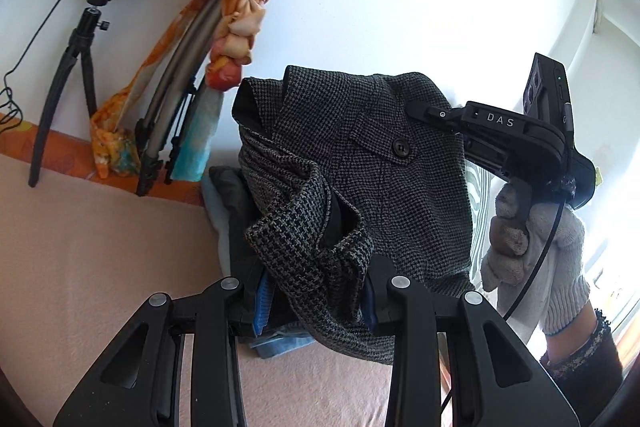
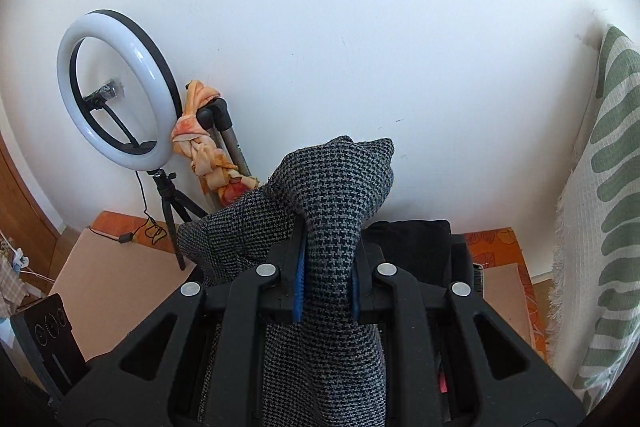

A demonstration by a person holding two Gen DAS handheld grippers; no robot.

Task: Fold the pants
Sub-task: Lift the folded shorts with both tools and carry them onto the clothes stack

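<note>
The grey houndstooth pants (image 1: 360, 163) hang in the air above the pink bed surface (image 1: 100, 267), held up by both grippers. My left gripper (image 1: 316, 307) is shut on a bunched edge of the pants near the waistband. A back pocket flap with a black button (image 1: 401, 147) faces the left wrist camera. My right gripper (image 1: 420, 109) shows in the left wrist view, shut on the far top edge, held by a gloved hand (image 1: 532, 235). In the right wrist view my right gripper (image 2: 326, 291) is shut on a thick fold of the pants (image 2: 336, 195).
A ring light on a black tripod (image 2: 116, 99) stands at the back left by the white wall. An orange knotted cloth and folded tripods (image 1: 236, 27) lean on the wall. Dark and blue folded clothes (image 1: 228, 203) lie behind the pants. A green-striped curtain (image 2: 604, 187) hangs at the right.
</note>
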